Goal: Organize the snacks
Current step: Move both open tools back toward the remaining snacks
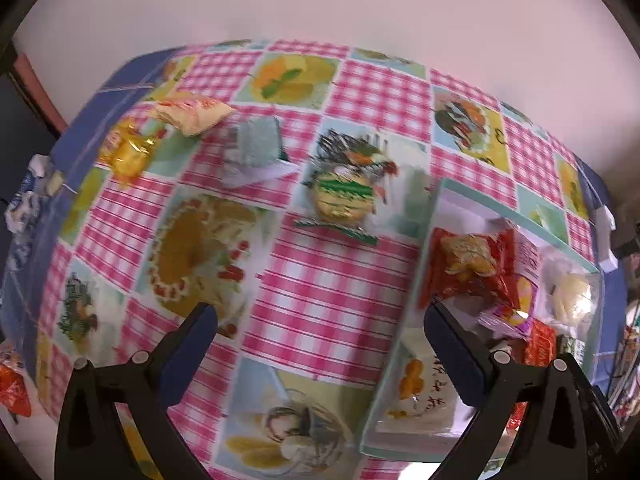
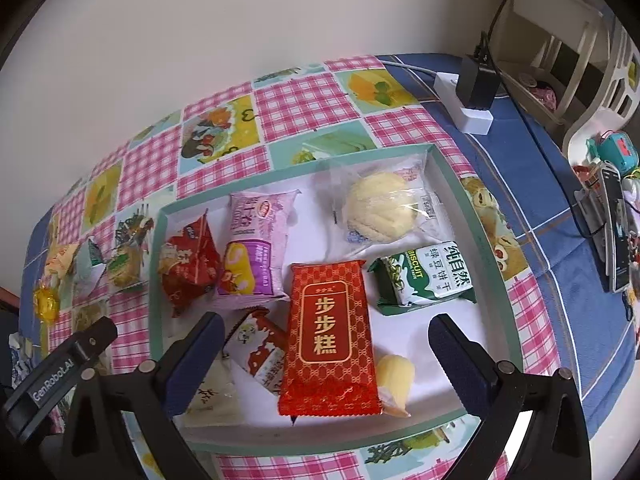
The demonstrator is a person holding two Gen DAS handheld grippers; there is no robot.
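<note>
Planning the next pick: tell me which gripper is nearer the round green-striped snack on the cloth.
Left. The left gripper hangs open over the cloth just short of the green-striped snack; the right gripper is open over the tray.

A bench under a checked pink-and-white cloth (image 2: 304, 104) printed with food pictures stands against a plain pale wall (image 2: 200, 20). The cloth's border is blue (image 2: 560, 240). On that border, at the far right corner, lies a white power strip (image 2: 474, 118) with a black plug block (image 2: 478, 84) in it; a dark cable (image 2: 508, 4) rises from the block. Beyond the corner stands a cream chair (image 2: 592, 80). A phone (image 2: 616, 232) lies by the right edge.
</note>
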